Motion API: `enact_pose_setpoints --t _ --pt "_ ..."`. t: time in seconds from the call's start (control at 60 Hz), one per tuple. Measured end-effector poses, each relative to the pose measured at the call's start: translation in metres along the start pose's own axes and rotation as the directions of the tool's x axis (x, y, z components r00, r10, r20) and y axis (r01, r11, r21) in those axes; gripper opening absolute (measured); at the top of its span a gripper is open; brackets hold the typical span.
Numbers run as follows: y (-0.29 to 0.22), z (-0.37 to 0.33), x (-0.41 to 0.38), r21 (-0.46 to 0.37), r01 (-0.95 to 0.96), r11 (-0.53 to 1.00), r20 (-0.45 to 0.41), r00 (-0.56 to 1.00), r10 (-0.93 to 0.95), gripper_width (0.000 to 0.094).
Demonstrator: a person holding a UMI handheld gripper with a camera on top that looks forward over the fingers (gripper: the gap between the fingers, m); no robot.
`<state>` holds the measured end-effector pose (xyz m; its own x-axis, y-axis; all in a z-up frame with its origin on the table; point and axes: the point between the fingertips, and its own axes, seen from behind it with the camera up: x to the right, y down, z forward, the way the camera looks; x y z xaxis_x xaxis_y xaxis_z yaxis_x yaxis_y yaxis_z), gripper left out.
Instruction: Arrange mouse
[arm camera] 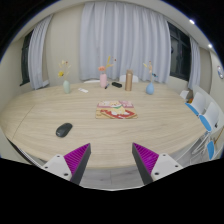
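Note:
A small black mouse (64,129) lies on the light wooden table (110,135), left of the middle. My gripper (112,160) hangs over the table's near edge, fingers spread wide and holding nothing. The mouse sits beyond the left finger (72,160) and a little to its left, well apart from it. The right finger (152,158) shows its magenta pad above bare tabletop.
A flat board with pink and white items (117,109) lies at the table's centre. Vases and bottles (104,76) stand along the far edge before white curtains. White and blue chairs (205,120) stand at the right.

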<state>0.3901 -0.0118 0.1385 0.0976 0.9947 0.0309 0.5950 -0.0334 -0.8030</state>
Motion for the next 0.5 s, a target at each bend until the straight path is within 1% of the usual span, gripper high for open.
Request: enact_pose_setpoints --t 0.117,0.2,0.5 --pt "0.008 0.001 -0.021 -0.014 -0.009 1.0 0.024 1.0 0.009 0.0868" --pt "0.012 0.0 -0.05 -0.019 -0.006 1.0 0.059 0.998 0.008 0.0871" --pt "0.022 -0.002 -0.169 -0.006 0.092 0.996 0.193 0.977 -0.089 0.0868"
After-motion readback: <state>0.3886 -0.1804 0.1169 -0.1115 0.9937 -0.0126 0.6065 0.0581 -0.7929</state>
